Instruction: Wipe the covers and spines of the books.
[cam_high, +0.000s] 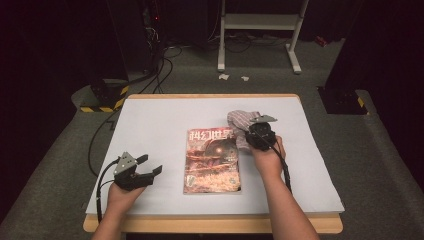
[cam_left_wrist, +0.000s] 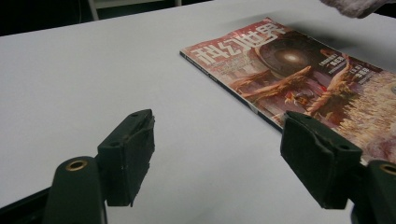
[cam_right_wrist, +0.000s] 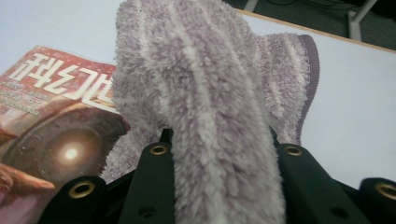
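Seen from above, we work at a table (cam_high: 150, 115) covered in pale grey-white, our two forearms coming in from the near edge.

At the left, near us, our left gripper (cam_high: 145, 172) rests just over the bare surface with its jaws spread wide and nothing between them. In its own view the two black jaws frame open table, with the magazine (cam_left_wrist: 299, 74) lying further to the right. It looks parked, we judge, to stay clear while the other hand works.

In the middle lies the magazine (cam_high: 212, 160), flat, cover up, red and orange artwork with large pale characters across its far end. The smaller print is too blurred to read.

At the right, by the magazine's far right corner, our right gripper (cam_high: 248, 134) pinches a fluffy, striped, pale purple towel (cam_high: 242, 122). In the right gripper view the towel (cam_right_wrist: 205, 107) bulges up between the jaws, which press on it from both sides, and its folds drape toward the magazine's (cam_right_wrist: 56, 116) corner. We judge the towel is bunched and held this way for carrying or wiping.

The towel hides the jaw tips, and we cannot tell whether its lower edge touches the cover. The room beyond the table is dark.
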